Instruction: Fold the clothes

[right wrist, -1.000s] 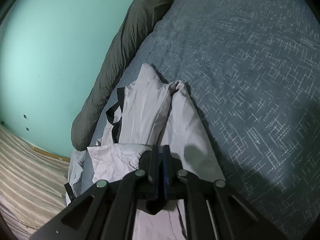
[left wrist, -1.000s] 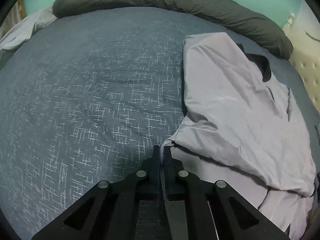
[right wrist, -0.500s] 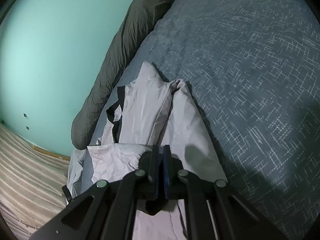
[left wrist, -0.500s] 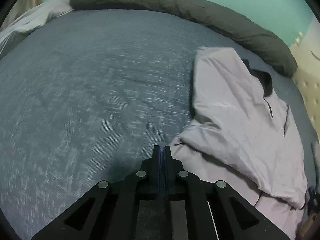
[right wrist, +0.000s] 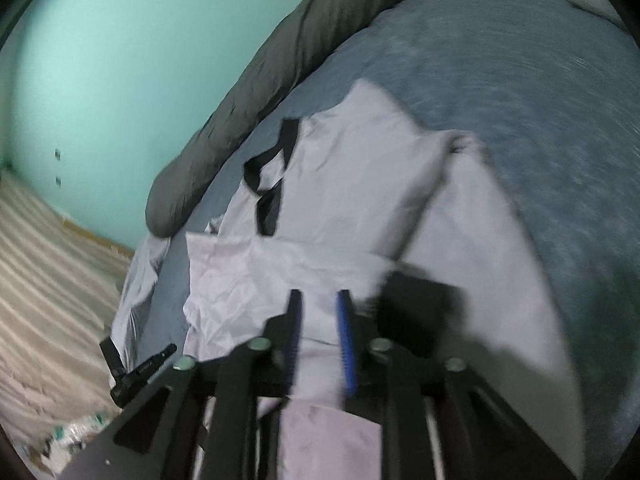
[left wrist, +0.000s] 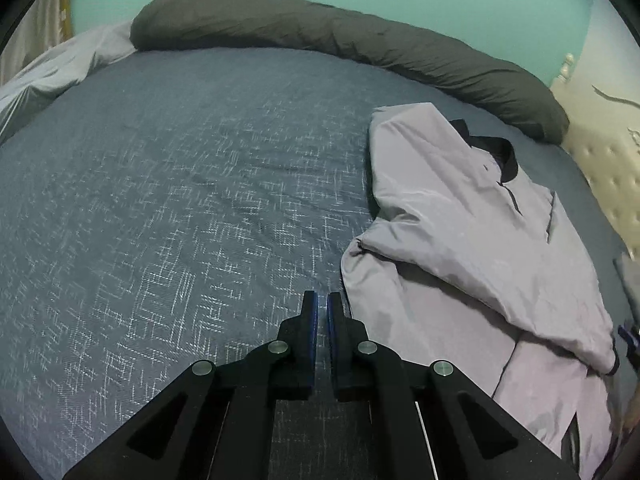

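Left hand-held gripper (left wrist: 322, 304) hangs over the bed (left wrist: 180, 208), clenched with only a thin slit between its blue pads and nothing in it. The pale lilac jacket (left wrist: 460, 232) lies just beside it, from about one o'clock round to four o'clock, partly folded, black collar toward the far end near the dark grey bolster (left wrist: 360, 44) at twelve.

Over to the right hand-held gripper (right wrist: 320, 300): its jaws are opening, pads apart and pressing on nothing. The view is blurred. It hangs right over the jacket (right wrist: 360, 184), cloth spreading from nine o'clock through twelve to three, the black collar at about eleven. The bolster (right wrist: 248, 108) runs along the teal wall (right wrist: 120, 60) at ten o'clock.
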